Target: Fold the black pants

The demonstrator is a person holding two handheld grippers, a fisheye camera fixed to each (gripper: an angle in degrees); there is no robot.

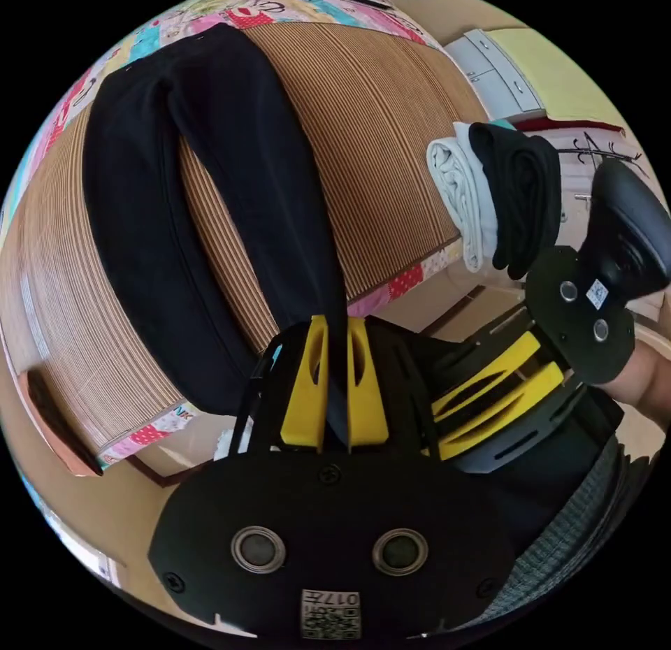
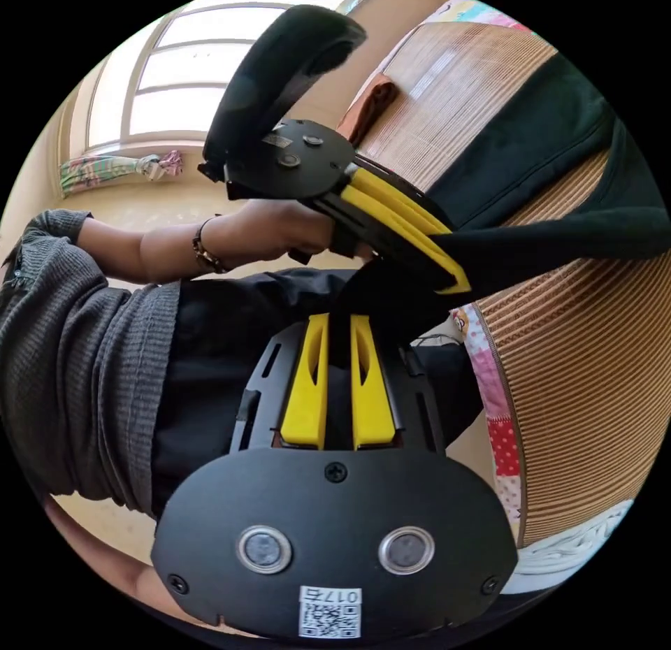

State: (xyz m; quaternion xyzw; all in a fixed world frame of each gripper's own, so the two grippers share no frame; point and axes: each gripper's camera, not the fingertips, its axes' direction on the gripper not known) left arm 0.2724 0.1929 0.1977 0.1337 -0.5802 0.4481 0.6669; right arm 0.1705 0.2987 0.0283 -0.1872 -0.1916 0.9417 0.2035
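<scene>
Black pants (image 1: 210, 210) flat on bamboo mat (image 1: 391, 140); left tool (image 1: 335, 328) and right tool (image 2: 340, 325) each pinching a leg hem.

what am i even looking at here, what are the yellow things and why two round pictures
Each round picture comes from a fisheye camera riding on a hand-held gripper; a person holds one in each hand. The yellow things are the grippers' fingers.

In the left gripper view, the left gripper is at the bottom, its fingers closed on one leg end of the black pants. The pants lie spread lengthwise on a striped bamboo mat over a patchwork cover. Folded clothes, white and black, sit at the mat's edge. The other gripper shows at the right of that view.

In the right gripper view, the right gripper pinches dark cloth, apparently the other leg end, with the person's hand and grey sleeve beyond.
</scene>
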